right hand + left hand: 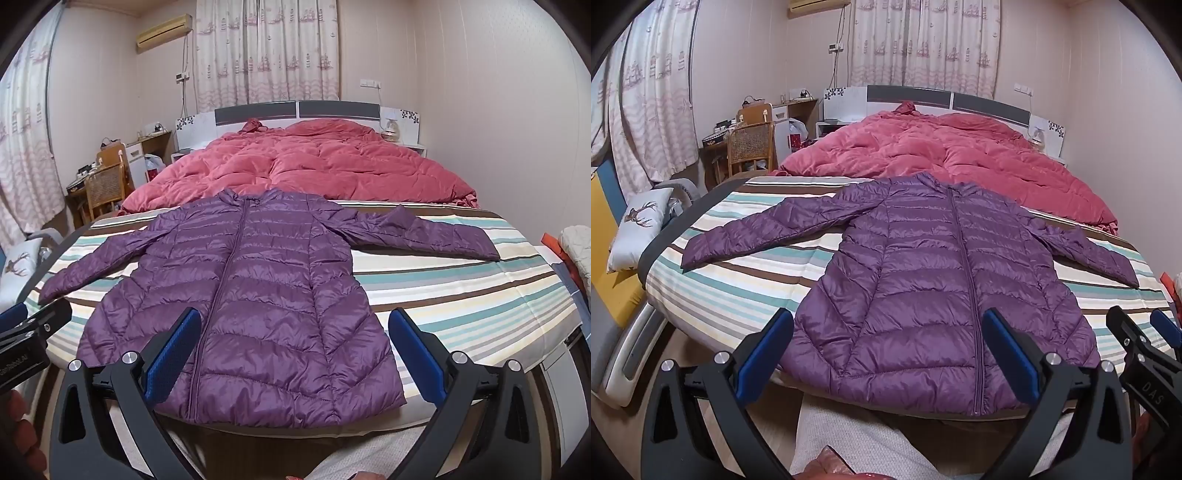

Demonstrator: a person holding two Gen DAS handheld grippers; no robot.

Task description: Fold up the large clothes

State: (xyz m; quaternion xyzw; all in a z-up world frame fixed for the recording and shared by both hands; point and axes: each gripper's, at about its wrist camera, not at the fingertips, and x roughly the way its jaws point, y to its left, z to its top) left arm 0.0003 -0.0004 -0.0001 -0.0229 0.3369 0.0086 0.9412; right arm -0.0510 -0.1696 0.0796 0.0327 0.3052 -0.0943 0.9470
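Jacket (923, 280) hem meets bed (731, 295) edge.

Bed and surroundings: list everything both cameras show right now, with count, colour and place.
Jacket: one, purple, quilted, spread flat front-up, zipped, sleeves out, on the near end of the bed.
Sheet: one, striped teal, brown and cream, under the jacket.
Duvet: one, red, rumpled, far half of the bed.
Headboard: one, grey and white, against the far wall.
Curtains: pale, patterned, far wall and left side.
Chair: one, wooden, left of the bed.
Cushion: one, white with a deer, far left.
Air conditioner: one, cream, upper wall.
Left gripper: fingers open, empty.
Right gripper: fingers open, empty.
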